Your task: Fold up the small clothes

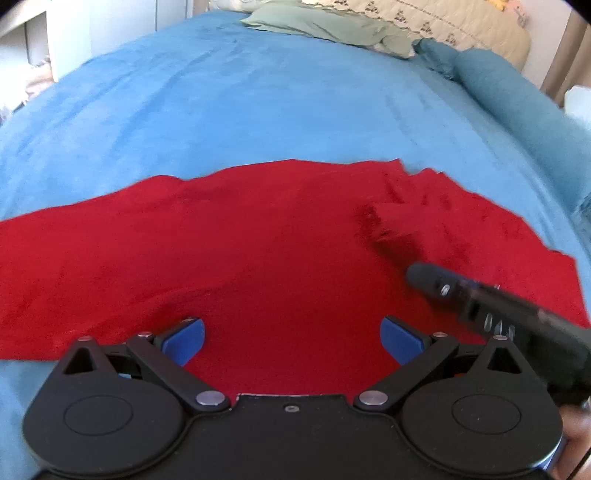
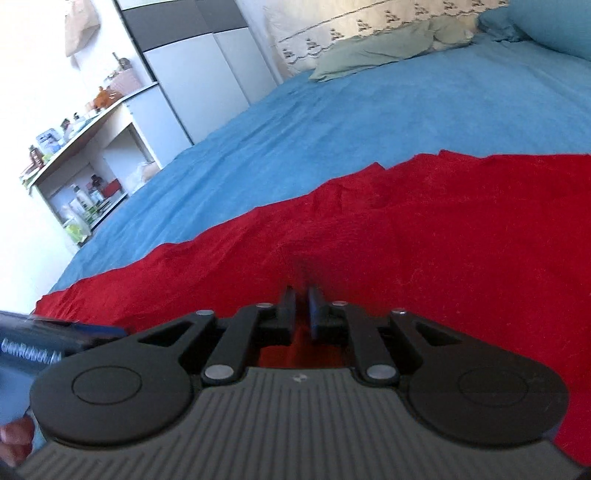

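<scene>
A red cloth (image 1: 258,240) lies spread flat across the blue bedspread (image 1: 258,92), with a few creases near its right end. My left gripper (image 1: 291,332) hovers low over the cloth's near edge, its blue pads (image 1: 184,339) wide apart and nothing between them. My right gripper (image 1: 415,275) reaches in from the right, blurred, its tip over the cloth. In the right wrist view the right gripper (image 2: 301,295) points down at the red cloth (image 2: 443,240). Its dark fingers (image 2: 286,306) stand a narrow gap apart, and only cloth below shows through.
A pale green pillow (image 1: 332,26) and a patterned cover lie at the bed's head, and a blue bolster (image 1: 509,85) runs along the right side. A white shelf unit (image 2: 85,147) with bottles and a wardrobe (image 2: 207,74) stand beyond the bed. The left gripper's body (image 2: 55,339) is close at lower left.
</scene>
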### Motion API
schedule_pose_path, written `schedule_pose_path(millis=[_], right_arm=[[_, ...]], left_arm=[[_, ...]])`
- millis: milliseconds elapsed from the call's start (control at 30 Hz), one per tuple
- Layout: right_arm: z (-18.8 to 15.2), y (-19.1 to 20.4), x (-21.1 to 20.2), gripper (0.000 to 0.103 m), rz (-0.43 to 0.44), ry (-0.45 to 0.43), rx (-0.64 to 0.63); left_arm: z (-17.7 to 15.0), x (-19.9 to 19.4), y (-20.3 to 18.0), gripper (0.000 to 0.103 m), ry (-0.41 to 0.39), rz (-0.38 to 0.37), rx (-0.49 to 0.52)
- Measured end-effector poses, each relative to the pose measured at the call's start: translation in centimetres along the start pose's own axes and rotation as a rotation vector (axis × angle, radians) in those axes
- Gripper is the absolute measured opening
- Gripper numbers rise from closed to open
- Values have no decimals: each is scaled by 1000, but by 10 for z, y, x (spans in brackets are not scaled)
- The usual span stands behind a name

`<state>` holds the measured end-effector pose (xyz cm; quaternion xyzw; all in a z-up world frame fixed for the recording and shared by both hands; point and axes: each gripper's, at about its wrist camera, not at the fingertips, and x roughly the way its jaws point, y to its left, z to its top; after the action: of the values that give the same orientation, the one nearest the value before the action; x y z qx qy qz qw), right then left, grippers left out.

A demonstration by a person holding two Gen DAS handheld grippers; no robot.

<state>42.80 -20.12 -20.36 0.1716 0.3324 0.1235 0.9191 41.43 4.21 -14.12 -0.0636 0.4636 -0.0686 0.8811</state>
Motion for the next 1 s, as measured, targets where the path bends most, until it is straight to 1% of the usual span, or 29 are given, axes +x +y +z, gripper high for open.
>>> schedule_pose_path(millis=[33,67,100,133,200,267,333,400,433,467,500,600,633,667,700,733,767,800,900,1000], right_arm=[[-1,-2,-7,47,2,2,-30],[-2,-2,-9,56,-5,2,-65],[-3,1,-21,70,-19,-7,-118],[-5,1,-32,75,-29,-19,-162],[-4,-1,-54,77,-41,-34,-224],[-6,-8,-80,80,-47,-37,-233],[-13,-16,-106,89,-60,-67,-208],[-21,-25,-126,91,-102,-90,-185],[-24,-28,-132,91,-124,-95,-183],[-28,-32,-137,91,-144,-99,-183],[-32,-36,-141,91,-156,-102,-177],[-37,-46,-146,91,-155,-99,-141],[-37,-50,-146,91,-157,-99,-132],[-37,-54,-147,91,-158,-97,-125],[-38,-58,-146,91,-161,-98,-118],[-38,-60,-147,91,-164,-102,-113],[-38,-61,-148,91,-166,-107,-108],[-39,-62,-148,91,-170,-108,-104],[-42,-64,-147,91,-209,-108,-102],[-42,-71,-144,92,-244,-85,-70]], left_arm=[[2,1,-2,103,-4,-13,1],[6,2,-6,103,-10,-26,5],[7,1,-10,103,-18,-40,10],[9,-2,-14,103,-28,-59,16],[12,-2,-24,103,-43,-109,17],[15,5,-36,103,-38,-166,-6],[16,16,-47,101,-35,-187,-50],[15,30,-55,94,-24,-205,-98],[15,37,-58,86,-15,-213,-117],[15,43,-62,81,-13,-204,-129],[16,46,-66,81,-23,-175,-133],[21,51,-74,76,-59,-124,-121],[22,53,-77,66,-68,-99,-113],[23,55,-79,49,-74,-71,-105],[25,56,-82,38,-76,-37,-96],[27,59,-82,21,-76,-33,-95],[28,60,-82,6,-71,-55,-108],[31,59,-81,4,-67,-74,-126],[38,48,-83,4,-91,-85,-147],[50,31,-87,4,-144,-102,-130]])
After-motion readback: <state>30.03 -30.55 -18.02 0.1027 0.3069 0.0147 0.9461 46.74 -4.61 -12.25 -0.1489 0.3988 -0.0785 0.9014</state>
